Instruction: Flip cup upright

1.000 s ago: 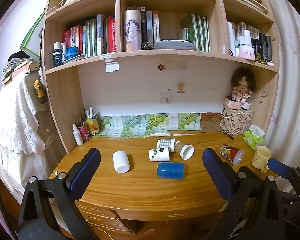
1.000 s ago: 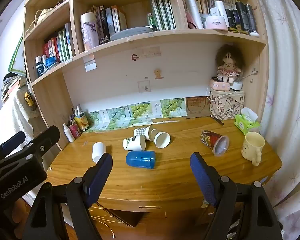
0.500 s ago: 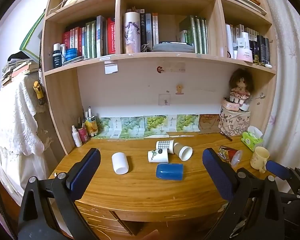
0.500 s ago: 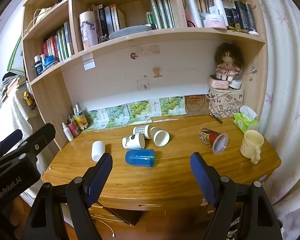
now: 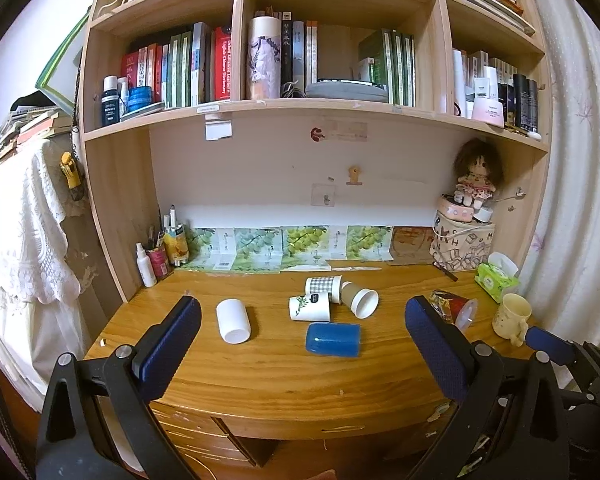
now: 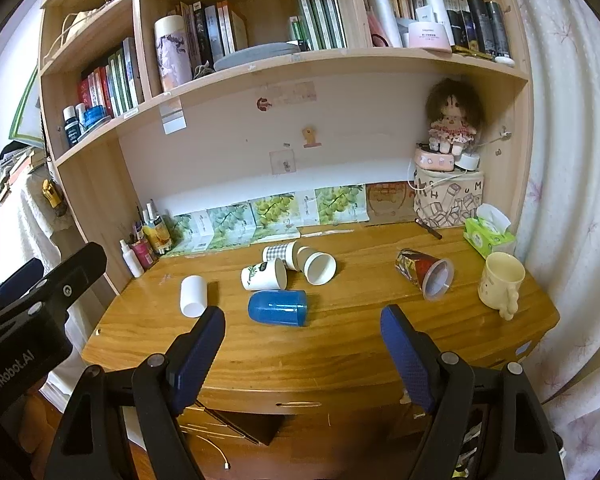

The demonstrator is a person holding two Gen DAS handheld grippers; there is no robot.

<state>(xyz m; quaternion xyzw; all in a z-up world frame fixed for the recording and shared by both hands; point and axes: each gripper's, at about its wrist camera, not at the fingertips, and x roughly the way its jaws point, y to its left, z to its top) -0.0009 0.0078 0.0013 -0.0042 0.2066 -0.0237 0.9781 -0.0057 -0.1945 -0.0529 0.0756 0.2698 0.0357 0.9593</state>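
Several cups lie on their sides on the wooden desk [image 5: 284, 372]: a blue plastic cup [image 5: 333, 339] [image 6: 277, 307], a white cup [image 5: 233, 320] [image 6: 193, 295], a leaf-print paper cup [image 5: 309, 308] [image 6: 264, 274], a checked cup [image 5: 323, 283] [image 6: 279, 251], a brown paper cup [image 5: 360, 299] [image 6: 316, 265] and a red patterned cup [image 5: 452, 306] [image 6: 425, 273]. A cream mug [image 5: 510, 315] [image 6: 500, 284] stands upright at the right. My left gripper [image 5: 302, 346] and right gripper [image 6: 302, 352] are open and empty, held in front of the desk's near edge.
A bookshelf rises behind the desk. At the back left stand a pen holder [image 5: 160, 256] and a spray bottle [image 5: 145, 260]. At the back right are a printed bag [image 5: 460, 246] with a doll [image 5: 476, 180] on top, and a green tissue pack [image 5: 496, 276]. Drawers [image 5: 204, 432] sit under the desk.
Both grippers have drawn back a little from the desk, so the cups look slightly smaller. Nothing on the desk has moved.
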